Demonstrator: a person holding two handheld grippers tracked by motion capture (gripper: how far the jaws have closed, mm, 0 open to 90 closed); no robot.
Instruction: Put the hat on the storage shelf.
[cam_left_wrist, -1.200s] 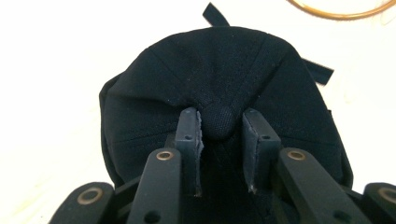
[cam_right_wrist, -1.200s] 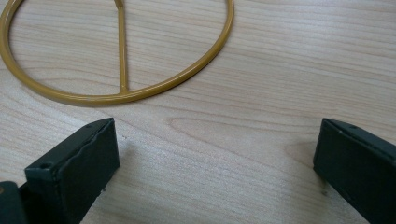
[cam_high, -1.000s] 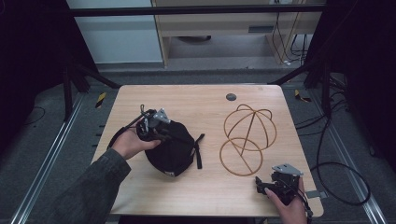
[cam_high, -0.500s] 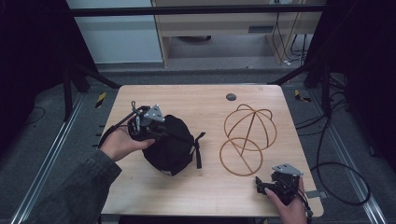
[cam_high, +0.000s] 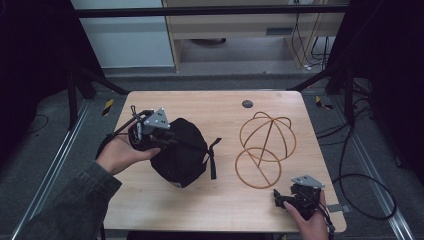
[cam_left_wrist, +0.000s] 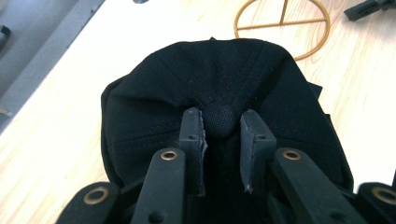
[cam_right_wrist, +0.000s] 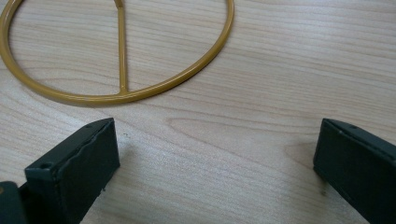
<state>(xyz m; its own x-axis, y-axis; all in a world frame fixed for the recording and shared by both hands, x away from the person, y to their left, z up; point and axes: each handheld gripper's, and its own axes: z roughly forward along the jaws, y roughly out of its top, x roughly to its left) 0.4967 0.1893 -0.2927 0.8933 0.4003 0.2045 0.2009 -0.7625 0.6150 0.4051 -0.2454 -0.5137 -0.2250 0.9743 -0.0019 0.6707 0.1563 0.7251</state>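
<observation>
While pinching the black cap (cam_left_wrist: 163, 93) by its crown button (cam_left_wrist: 220, 122), closed hard on that 1 small knob: left gripper (cam_left_wrist: 222, 116), jaws squeezing the button from both sides, fabric puckered around them. No gap left between pad and cloth. Cap hanging below and ahead of the jaws, crown uppermost, opening facing down, strap trailing toward the middle of the table (cam_high: 225, 210). Hard to tell whether clear of the wood or brushing it.

Seen from above: left gripper (cam_high: 172, 140) and cap (cam_high: 182, 160) at the left half of the table, gold wire stand (cam_high: 265, 141) well apart to the right, domed top farther back, ring base nearer the person. So, the key line: straight across, left to right, from cap to dome. Crown up and mouth down, already matched to the dome's upright axis. Probably a carry rightward and a lowering over the top, nothing to turn first.

Right gripper (cam_high: 280, 200) parked at the near right corner, closer to the stand than the left. Jaws of the right gripper (cam_right_wrist: 217, 130) spread wide, nothing between them but bare wood, ring base (cam_right_wrist: 122, 46) just ahead. Handy for steadying that ring if the wire frame slides.
</observation>
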